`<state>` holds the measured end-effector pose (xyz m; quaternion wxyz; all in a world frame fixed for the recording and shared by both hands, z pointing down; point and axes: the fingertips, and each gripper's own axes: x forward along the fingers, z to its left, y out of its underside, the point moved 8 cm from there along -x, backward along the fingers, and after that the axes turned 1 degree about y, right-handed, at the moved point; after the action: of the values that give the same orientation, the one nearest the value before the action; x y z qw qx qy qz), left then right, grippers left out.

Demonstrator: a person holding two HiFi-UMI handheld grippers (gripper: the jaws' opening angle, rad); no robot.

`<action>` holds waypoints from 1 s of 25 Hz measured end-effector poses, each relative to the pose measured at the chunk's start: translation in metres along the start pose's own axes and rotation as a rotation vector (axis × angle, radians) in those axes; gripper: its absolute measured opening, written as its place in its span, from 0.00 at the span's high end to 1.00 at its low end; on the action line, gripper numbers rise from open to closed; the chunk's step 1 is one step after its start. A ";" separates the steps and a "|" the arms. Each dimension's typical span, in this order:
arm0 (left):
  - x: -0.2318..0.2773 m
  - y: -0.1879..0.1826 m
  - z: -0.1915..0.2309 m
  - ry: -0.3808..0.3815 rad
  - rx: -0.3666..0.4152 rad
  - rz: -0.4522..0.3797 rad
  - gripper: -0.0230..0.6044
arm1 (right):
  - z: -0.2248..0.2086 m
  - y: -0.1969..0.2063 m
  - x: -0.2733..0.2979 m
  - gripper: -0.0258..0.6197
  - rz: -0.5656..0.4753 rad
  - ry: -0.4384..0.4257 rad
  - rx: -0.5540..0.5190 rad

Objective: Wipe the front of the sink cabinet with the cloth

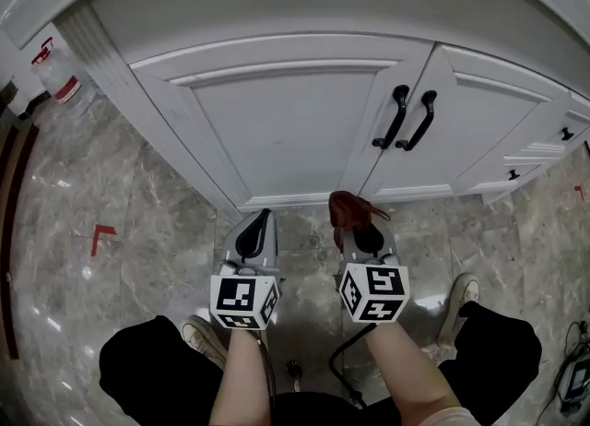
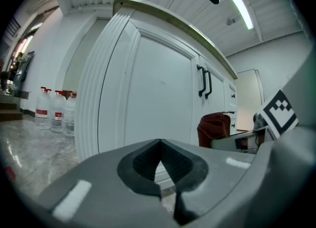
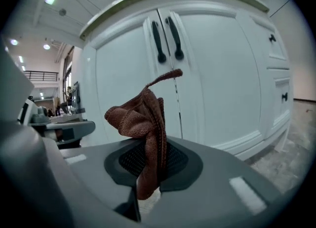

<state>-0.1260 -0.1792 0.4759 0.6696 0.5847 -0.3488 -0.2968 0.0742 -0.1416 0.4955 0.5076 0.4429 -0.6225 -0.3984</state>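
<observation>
Right tool pinches brown cloth; left tool closed, empty; cabinet right end cut off

Cloth: rust-brown woven fabric with a nubby towelling pile and a stitched hem, matt. Sink cabinet: smooth white painted panels of low satin sheen, fitted with glossy black handles; floor: grey veined stone-look tile, polished to a mirror gloss. Right gripper and left gripper: matt grey moulded plastic shells, with grip pads of black, finely ribbed rubber; bottles: clear plastic.
</observation>
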 end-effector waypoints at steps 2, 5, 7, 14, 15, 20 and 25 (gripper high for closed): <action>0.000 -0.023 -0.014 -0.003 0.007 -0.051 0.96 | 0.003 -0.028 -0.021 0.83 -0.056 -0.027 0.000; 0.002 -0.057 -0.043 0.005 0.015 -0.106 0.96 | -0.003 -0.070 -0.055 0.83 -0.101 -0.058 0.027; 0.001 -0.079 -0.061 0.006 0.007 -0.143 0.96 | -0.010 -0.098 -0.073 0.83 -0.133 -0.083 0.044; 0.006 -0.143 -0.114 -0.020 0.151 -0.225 0.96 | -0.049 -0.186 -0.095 0.83 -0.229 -0.152 -0.026; 0.007 -0.151 -0.120 -0.023 0.181 -0.227 0.96 | -0.053 -0.198 -0.097 0.83 -0.240 -0.159 -0.036; 0.004 -0.189 -0.147 -0.047 0.235 -0.263 0.96 | -0.060 -0.246 -0.093 0.83 -0.289 -0.215 -0.051; 0.009 -0.194 -0.168 -0.048 0.228 -0.293 0.96 | -0.053 -0.273 -0.081 0.83 -0.288 -0.287 -0.063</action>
<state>0.0182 -0.1165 0.2727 0.5400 0.6942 -0.3072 -0.3635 0.1735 -0.1457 0.2238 0.3652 0.4500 -0.6057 -0.5452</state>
